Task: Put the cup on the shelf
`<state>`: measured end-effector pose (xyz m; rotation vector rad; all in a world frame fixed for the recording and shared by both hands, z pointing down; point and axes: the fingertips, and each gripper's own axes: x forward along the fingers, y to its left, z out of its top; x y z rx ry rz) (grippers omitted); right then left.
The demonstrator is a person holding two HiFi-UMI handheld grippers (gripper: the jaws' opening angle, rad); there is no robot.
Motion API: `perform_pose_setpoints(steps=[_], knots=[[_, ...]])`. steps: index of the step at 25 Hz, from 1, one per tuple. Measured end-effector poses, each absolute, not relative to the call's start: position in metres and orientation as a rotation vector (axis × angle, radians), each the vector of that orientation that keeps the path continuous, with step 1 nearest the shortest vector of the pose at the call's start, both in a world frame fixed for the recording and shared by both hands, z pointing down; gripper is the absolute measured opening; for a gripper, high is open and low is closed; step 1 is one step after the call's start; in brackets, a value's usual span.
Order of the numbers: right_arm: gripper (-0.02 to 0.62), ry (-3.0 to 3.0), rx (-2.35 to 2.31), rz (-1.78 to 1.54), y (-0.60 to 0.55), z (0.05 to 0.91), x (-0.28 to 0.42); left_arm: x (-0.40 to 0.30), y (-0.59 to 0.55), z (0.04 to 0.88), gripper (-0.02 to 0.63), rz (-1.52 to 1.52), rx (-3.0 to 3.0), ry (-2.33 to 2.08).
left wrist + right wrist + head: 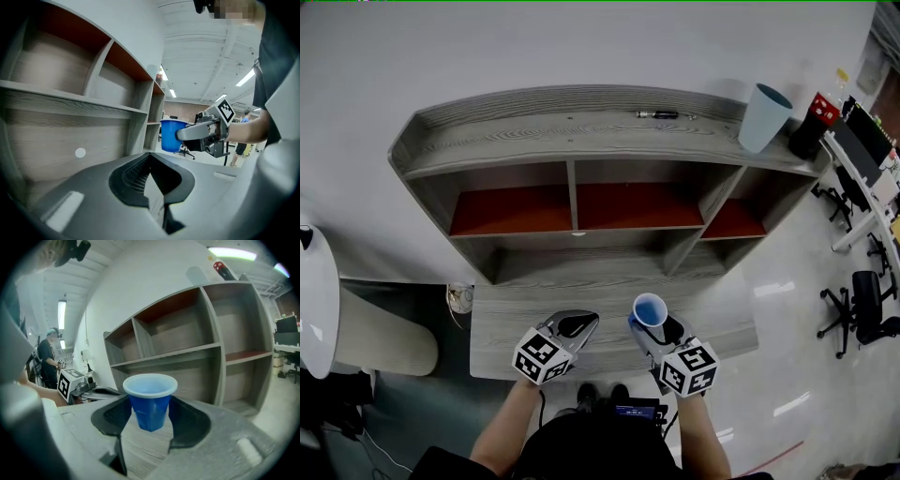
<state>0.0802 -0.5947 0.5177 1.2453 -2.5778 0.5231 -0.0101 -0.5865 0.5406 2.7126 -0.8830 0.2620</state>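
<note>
Head view: my right gripper (pixel 651 321) is clamped on the blue cup (pixel 649 308), upright, over the right half of the shelf (pixel 581 141) unit's base board. Compartments lie straight ahead. Left gripper (pixel 575 325) is just beside it, closed and empty.
Left gripper view: cup off to its right.
Right gripper view: pads pinch the cup under its pale-lined rim.
</note>
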Motion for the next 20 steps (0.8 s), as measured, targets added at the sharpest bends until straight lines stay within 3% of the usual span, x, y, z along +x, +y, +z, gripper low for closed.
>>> perform_pose_setpoints(steps=[20], knots=[[0.249,-2.644,1.103,0.488,-0.624,0.509,0.093,0.011,-0.610,0.526,0.002,0.264,2.700,-0.990]])
